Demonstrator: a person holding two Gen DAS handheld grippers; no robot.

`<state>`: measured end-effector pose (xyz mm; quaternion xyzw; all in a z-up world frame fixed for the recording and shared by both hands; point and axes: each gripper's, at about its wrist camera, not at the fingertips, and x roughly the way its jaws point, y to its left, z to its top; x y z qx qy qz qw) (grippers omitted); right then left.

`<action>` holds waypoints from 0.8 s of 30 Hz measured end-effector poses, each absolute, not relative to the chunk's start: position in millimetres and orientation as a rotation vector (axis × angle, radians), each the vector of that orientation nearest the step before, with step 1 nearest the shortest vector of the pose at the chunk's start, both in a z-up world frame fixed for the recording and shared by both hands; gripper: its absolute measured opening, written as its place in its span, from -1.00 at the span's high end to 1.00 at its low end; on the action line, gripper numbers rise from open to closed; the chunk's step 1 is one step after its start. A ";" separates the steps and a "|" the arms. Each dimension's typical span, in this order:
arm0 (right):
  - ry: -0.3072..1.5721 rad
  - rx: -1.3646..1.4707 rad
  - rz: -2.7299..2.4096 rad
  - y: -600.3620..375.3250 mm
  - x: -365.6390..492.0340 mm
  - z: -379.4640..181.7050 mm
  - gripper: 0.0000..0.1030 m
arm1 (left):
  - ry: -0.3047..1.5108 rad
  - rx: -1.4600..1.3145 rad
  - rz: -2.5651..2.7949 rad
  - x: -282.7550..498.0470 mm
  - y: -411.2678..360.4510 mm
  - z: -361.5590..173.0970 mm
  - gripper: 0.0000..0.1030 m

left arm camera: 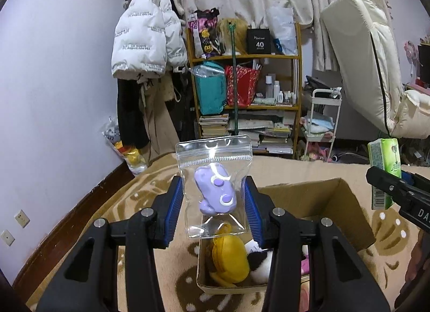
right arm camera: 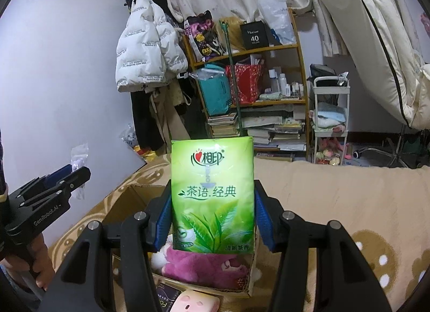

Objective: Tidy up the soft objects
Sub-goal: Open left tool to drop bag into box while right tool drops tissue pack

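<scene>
Currently, on the left, the left tool [left arm camera: 213, 201] is clamped on a clear zip bag [left arm camera: 213, 177] with a small purple toy [left arm camera: 215, 193] inside. Its blue pads press the bag's two side edges, so the bag stands upright between them, apparently pinched by its edges to spare the toy. Directly beneath it sits an open cardboard box [left arm camera: 317, 196] on a patterned tan blanket [left arm camera: 150, 193], already containing a yellow plush [left arm camera: 228, 258] and a black-and-white plush [left arm camera: 259, 262].

On the right, the right tool [right arm camera: 213, 213] is clamped on a green tissue pack [right arm camera: 212, 196], gripped by its long sides and held upright. A pink plush [right arm camera: 207, 266] in the box lies just below, probably where it drops.
</scene>
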<state>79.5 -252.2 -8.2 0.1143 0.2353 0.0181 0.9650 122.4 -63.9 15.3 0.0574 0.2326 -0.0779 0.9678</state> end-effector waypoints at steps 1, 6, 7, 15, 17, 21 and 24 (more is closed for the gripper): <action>0.480 0.231 0.041 -251.7 79.7 -10.4 -0.11 | 0.481 0.115 -0.160 123.9 -64.3 13.5 0.17; 0.499 0.224 0.055 -248.6 83.5 -16.4 -0.11 | 0.530 0.100 -0.175 131.7 -64.4 2.3 0.17; 0.503 0.223 0.059 -247.8 83.7 -17.6 -0.11 | 0.536 0.103 -0.174 132.8 -64.7 0.5 0.17; 0.548 0.203 0.073 -246.4 91.4 -30.6 -0.11 | 0.588 0.132 -0.185 137.1 -70.1 -15.8 0.16; 0.571 0.205 0.077 -246.8 95.0 -36.3 -0.12 | 0.598 0.138 -0.186 138.4 -71.6 -18.5 0.16; 0.594 0.211 0.091 -245.6 99.4 -43.1 -0.12 | 0.628 0.137 -0.194 141.6 -74.6 -25.1 0.15; 0.603 0.206 0.106 -243.5 102.5 -47.1 -0.12 | 0.642 0.144 -0.197 142.4 -77.1 -29.4 0.13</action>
